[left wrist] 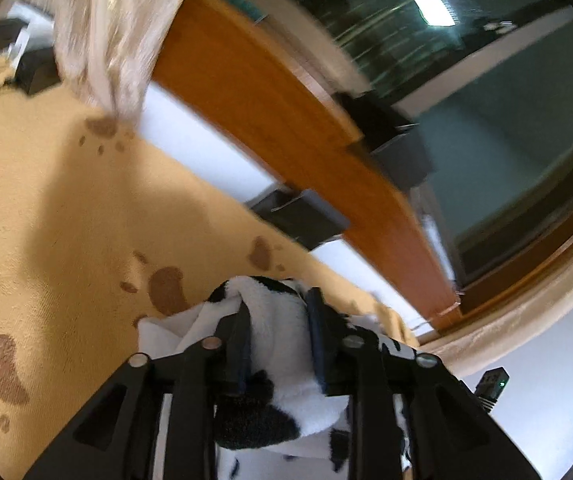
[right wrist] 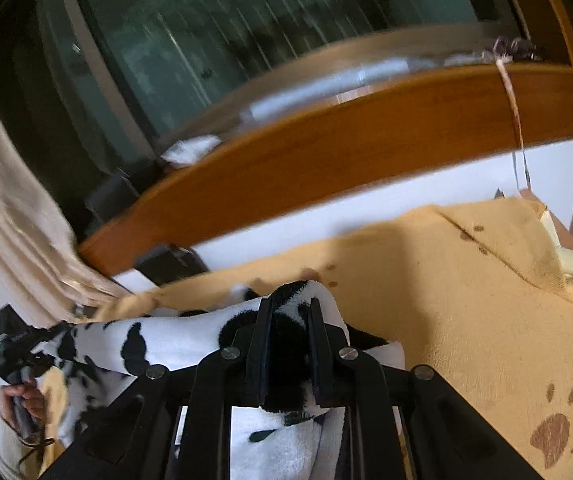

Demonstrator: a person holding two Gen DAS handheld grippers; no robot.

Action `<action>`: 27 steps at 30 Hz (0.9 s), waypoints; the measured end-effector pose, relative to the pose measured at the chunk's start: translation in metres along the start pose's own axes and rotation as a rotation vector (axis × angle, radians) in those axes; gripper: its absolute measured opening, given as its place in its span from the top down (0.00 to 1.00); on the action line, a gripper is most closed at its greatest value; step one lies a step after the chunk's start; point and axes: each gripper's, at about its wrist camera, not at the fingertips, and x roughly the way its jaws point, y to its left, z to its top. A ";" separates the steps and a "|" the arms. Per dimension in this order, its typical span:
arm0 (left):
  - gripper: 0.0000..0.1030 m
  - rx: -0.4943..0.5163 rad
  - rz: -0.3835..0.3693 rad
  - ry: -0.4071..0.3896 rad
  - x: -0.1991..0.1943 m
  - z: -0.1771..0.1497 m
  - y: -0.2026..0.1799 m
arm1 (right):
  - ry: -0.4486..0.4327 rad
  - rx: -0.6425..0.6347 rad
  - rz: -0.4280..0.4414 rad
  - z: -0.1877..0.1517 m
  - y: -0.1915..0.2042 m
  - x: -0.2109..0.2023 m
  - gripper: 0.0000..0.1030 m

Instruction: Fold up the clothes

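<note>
A fluffy white garment with black cow patches [left wrist: 282, 360] is bunched between the fingers of my left gripper [left wrist: 278, 300]. It fills the gap, and both pads touch it. In the right wrist view the same garment [right wrist: 174, 344] stretches leftward from my right gripper [right wrist: 290, 302], which is shut on a black-and-white fold. At its far end a hand [right wrist: 22, 400] holds the left gripper's black body [right wrist: 10, 344]. Both grippers hover low over a yellow blanket with brown paw prints [left wrist: 66, 220], also in the right wrist view [right wrist: 466, 300].
An orange wooden board [left wrist: 266, 100] [right wrist: 366, 140] runs along the far edge of the blanket, with dark window glass [left wrist: 486, 80] behind it. Beige curtains [left wrist: 114, 28] [right wrist: 6, 200] hang at the side. A black box [left wrist: 302, 220] sits by the board.
</note>
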 end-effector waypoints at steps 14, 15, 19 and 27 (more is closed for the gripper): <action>0.15 -0.015 0.093 -0.110 -0.055 -0.008 0.033 | -0.130 -0.039 -0.136 0.001 0.005 -0.028 0.20; 0.15 -0.006 0.100 -0.118 -0.063 -0.010 0.033 | -0.139 -0.077 -0.146 -0.001 0.012 -0.035 0.20; 0.15 0.063 0.122 -0.085 -0.077 -0.026 0.024 | -0.127 -0.253 -0.166 -0.018 0.044 -0.050 0.20; 0.14 0.328 0.063 0.064 -0.037 -0.051 -0.047 | 0.007 -0.495 -0.165 -0.040 0.084 -0.030 0.20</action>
